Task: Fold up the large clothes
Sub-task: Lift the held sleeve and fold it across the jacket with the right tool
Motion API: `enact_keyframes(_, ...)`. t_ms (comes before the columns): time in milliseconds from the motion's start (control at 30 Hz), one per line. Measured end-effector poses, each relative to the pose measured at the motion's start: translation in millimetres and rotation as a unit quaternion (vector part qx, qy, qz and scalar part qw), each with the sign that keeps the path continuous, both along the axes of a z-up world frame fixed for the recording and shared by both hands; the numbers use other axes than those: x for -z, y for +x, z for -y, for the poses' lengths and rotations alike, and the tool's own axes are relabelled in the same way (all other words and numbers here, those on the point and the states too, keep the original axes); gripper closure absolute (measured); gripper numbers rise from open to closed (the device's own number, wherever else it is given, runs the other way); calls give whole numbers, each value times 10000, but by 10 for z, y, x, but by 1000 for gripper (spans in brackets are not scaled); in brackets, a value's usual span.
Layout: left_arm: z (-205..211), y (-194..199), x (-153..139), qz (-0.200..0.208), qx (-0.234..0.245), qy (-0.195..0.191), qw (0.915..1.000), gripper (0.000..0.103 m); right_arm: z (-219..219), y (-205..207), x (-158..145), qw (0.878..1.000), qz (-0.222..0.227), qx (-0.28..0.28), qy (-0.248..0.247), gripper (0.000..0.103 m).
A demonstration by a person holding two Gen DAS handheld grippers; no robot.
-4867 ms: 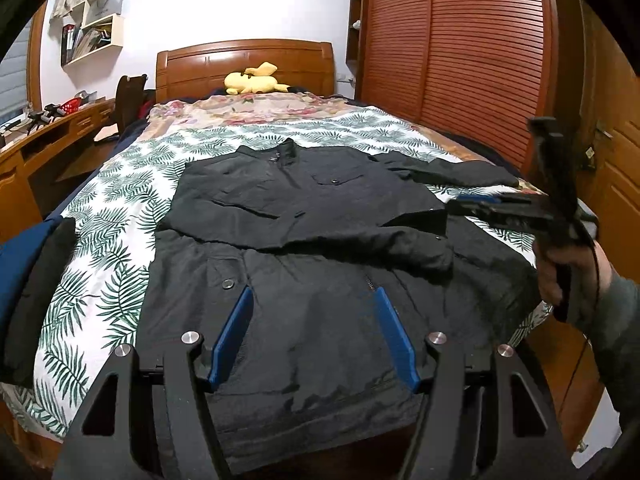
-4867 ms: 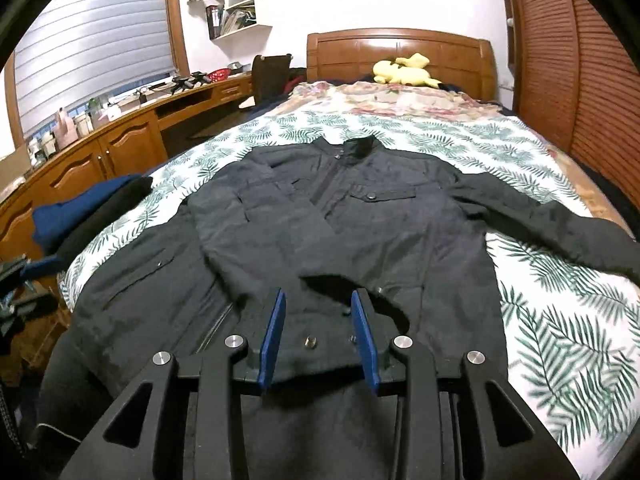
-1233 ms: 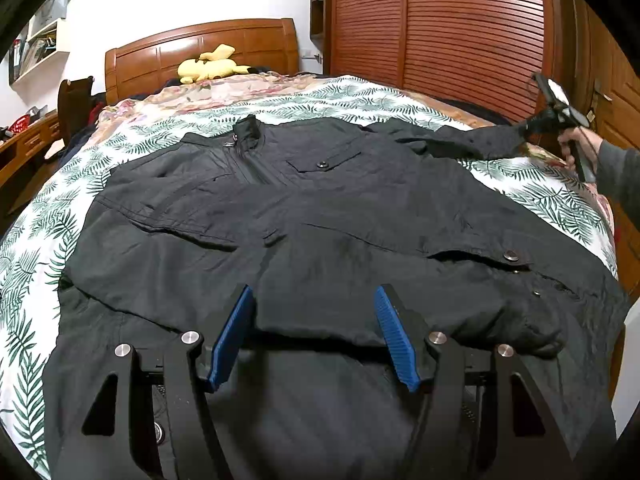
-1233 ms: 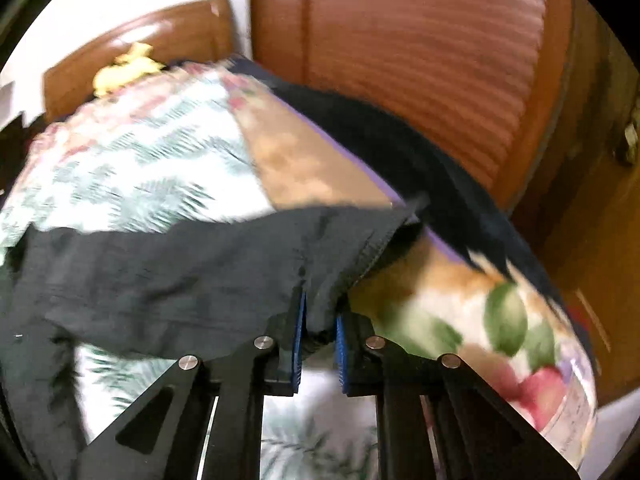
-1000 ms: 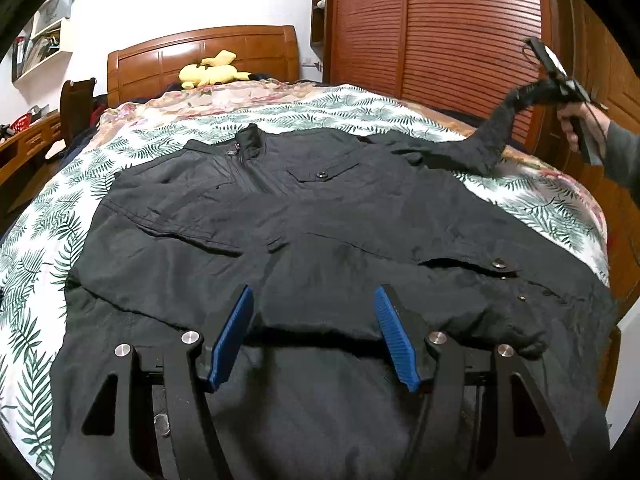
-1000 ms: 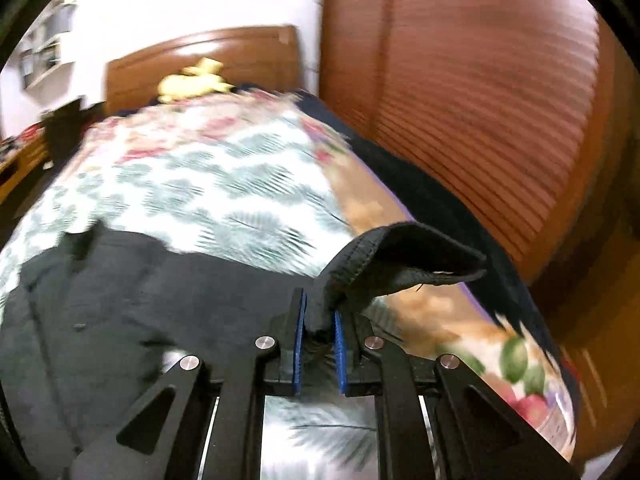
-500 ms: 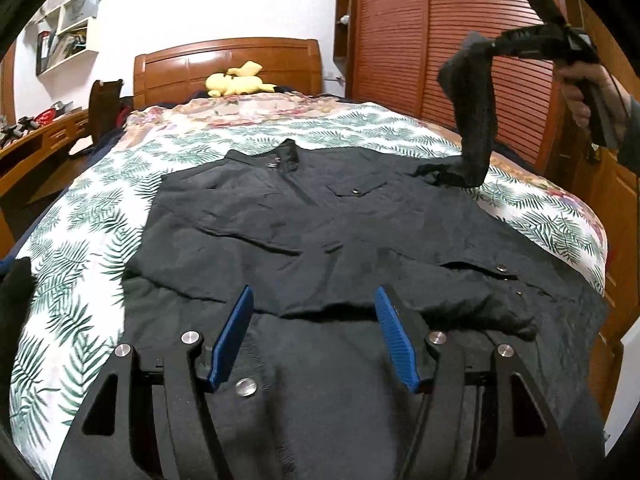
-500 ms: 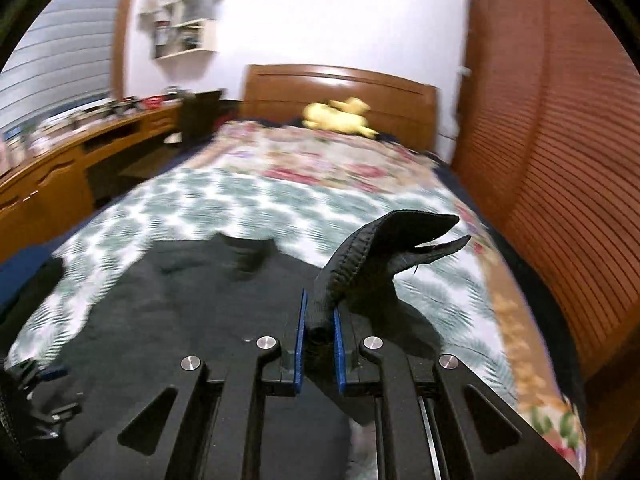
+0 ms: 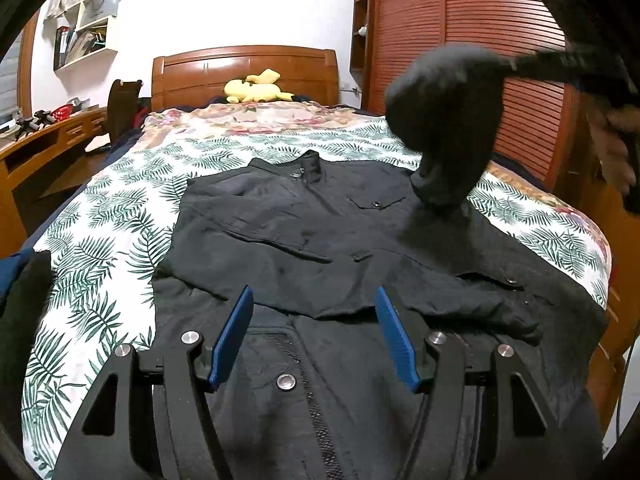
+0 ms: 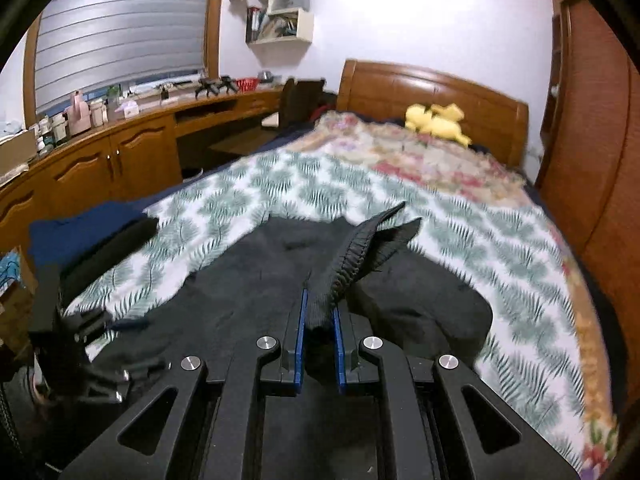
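Observation:
A large black jacket (image 9: 320,240) lies front up on the leaf-print bed (image 9: 100,220), collar toward the headboard, its left sleeve folded across the body. My left gripper (image 9: 316,332) hovers open over the jacket's lower front, gripping nothing. My right gripper (image 10: 319,320) is shut on the cuff of the other sleeve (image 10: 360,252). In the left wrist view that sleeve (image 9: 444,128) hangs lifted in the air above the jacket's right shoulder, and the right gripper holding it is blurred at the upper right, with a hand (image 9: 616,132) behind it.
A yellow plush toy (image 9: 256,88) lies by the wooden headboard (image 9: 244,68). Blue and black folded clothes (image 10: 92,232) rest at the bed's left edge. A wooden desk (image 10: 120,152) runs along the left wall. Slatted wardrobe doors (image 9: 460,40) stand to the right.
My right gripper has lifted the sleeve off the bed's right side and swung it up and inward over the jacket. The left gripper has pulled back a little and stays open.

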State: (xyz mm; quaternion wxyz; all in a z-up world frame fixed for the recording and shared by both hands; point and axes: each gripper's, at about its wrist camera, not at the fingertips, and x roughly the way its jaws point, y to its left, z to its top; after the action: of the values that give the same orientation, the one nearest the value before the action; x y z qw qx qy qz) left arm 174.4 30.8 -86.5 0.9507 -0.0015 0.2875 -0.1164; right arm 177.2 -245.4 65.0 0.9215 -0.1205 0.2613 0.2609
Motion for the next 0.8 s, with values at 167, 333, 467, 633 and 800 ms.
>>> enact_keyframes(167, -12, 8, 8, -4, -16, 3, 10000, 39, -51, 44, 255, 9987, -490, 109, -96, 91)
enact_keyframes(333, -5, 5, 12, -6, -11, 11, 10000, 39, 24, -33, 625, 9961, -877, 120, 8, 91)
enact_keyframes(467, 9, 5, 22, -14, -3, 33, 10000, 39, -110, -58, 736, 9943, -1061, 135, 43, 91)
enact_keyframes(633, 35, 4, 31, -12, 10, 59, 10000, 39, -181, -77, 868, 9930, -1164, 192, 41, 91)
enact_keyframes(800, 38, 1, 28, -7, 21, 70, 10000, 39, -218, -139, 787, 9937, -1100, 194, 18, 90)
